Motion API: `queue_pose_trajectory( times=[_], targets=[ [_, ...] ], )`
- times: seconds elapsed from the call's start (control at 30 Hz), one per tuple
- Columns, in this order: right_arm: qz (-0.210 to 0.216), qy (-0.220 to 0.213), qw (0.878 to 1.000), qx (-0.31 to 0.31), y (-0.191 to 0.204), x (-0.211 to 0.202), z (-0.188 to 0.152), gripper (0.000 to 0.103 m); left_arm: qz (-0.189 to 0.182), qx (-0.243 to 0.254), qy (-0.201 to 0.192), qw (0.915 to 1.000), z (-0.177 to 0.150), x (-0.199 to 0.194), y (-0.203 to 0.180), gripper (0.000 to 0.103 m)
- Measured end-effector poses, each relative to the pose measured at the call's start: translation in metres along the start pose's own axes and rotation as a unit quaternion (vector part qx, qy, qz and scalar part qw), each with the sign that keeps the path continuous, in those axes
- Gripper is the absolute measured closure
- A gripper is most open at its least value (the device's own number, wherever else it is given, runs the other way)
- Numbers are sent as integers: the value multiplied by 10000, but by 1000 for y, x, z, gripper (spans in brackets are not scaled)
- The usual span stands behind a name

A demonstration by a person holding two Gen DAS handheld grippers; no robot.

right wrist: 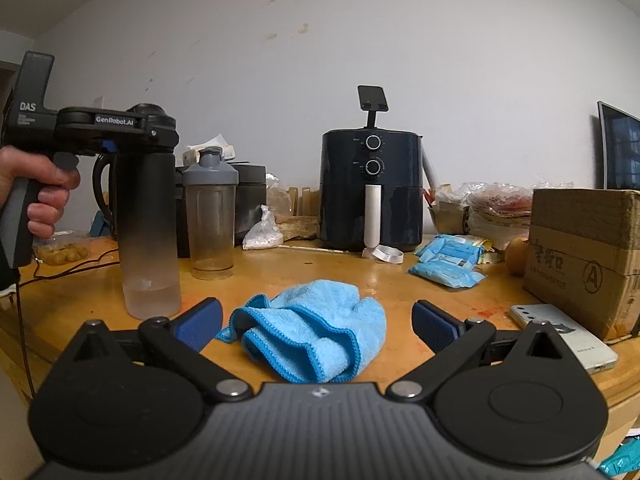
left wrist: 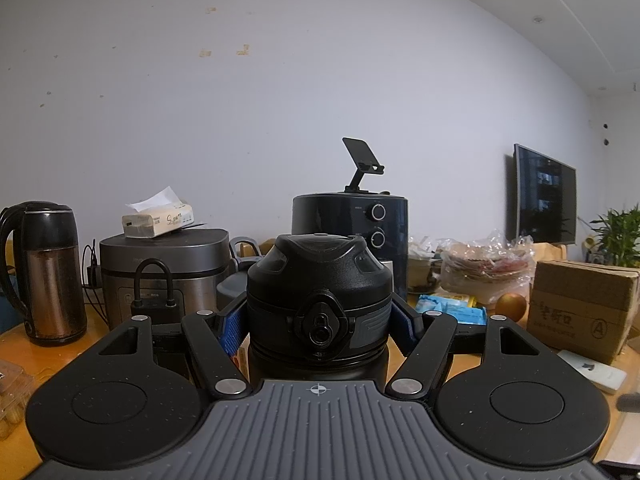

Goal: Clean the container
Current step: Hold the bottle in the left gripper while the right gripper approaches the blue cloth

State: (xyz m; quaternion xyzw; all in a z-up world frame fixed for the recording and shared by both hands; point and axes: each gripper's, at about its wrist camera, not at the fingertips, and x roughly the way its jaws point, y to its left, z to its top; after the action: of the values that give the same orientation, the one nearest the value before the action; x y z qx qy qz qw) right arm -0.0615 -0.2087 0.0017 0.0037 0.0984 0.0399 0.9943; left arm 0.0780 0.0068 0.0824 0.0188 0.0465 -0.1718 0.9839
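A tall bottle [right wrist: 148,232], black at the top and fading to clear at the base, stands upright on the wooden table [right wrist: 400,292]. My left gripper [left wrist: 318,320] is shut on its black lid [left wrist: 318,280]; the right wrist view shows it [right wrist: 120,128] gripping the bottle's top. A crumpled blue cloth [right wrist: 312,328] lies on the table. My right gripper [right wrist: 316,324] is open, its blue pads on either side of the cloth, apart from it.
A clear shaker bottle [right wrist: 210,216] with a grey lid stands just right of the black bottle. Behind are an air fryer [right wrist: 372,188], rice cooker [left wrist: 160,272] and kettle [left wrist: 48,272]. A cardboard box [right wrist: 584,252], phone [right wrist: 564,336] and blue packets [right wrist: 448,260] lie right.
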Motion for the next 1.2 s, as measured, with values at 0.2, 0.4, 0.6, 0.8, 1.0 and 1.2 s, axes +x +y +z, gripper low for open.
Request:
queue_pose_trajectory(
  times=[0.2,0.4,0.6,0.8,1.0,1.2],
  targets=[
    [51,41,10000,-23,0,18,1,0,-4,4,-4,10000,-1,-1,0,35],
    [82,102,9999,13,-2,35,5,0,-10,0,-7,10000,-1,-1,0,35],
    [124,214,9997,15,-2,53,9,0,-12,3,-15,10000,-2,-1,1,35],
    [160,341,9993,31,-2,70,15,0,-15,12,-16,10000,-3,-1,1,35],
    [209,641,9977,82,-3,90,21,0,-11,15,-12,10000,-3,-1,2,35],
    [278,1011,9945,70,-4,107,25,0,-16,4,-16,10000,-3,-1,2,35]
  ],
)
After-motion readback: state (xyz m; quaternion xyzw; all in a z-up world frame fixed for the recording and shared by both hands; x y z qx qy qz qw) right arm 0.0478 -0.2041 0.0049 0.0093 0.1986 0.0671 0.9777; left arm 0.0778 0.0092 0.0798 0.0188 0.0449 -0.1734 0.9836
